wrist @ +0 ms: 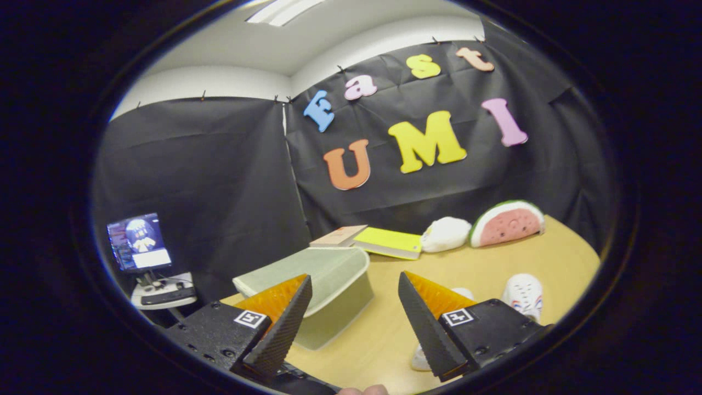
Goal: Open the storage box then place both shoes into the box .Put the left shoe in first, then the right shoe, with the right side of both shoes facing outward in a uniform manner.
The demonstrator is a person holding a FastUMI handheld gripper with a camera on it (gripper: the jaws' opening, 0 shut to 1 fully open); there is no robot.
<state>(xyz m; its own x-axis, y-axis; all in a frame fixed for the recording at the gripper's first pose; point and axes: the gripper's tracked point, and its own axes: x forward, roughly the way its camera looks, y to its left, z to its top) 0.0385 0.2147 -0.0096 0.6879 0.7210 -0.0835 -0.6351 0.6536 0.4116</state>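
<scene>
Gripper fingers spread apart, empty, above table; closed storage box lies lengthwise ahead-left, shoes toe-away right.

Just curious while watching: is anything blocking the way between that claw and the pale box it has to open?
Nothing visible does. The open gripper holds nothing, and the storage box sits just ahead on bare table; the shoes lie off beside the other finger.

Your gripper stands with fingers apart on nothing; its right finger hides most of one white shoe, and the storage box sits partly behind the left finger
</scene>
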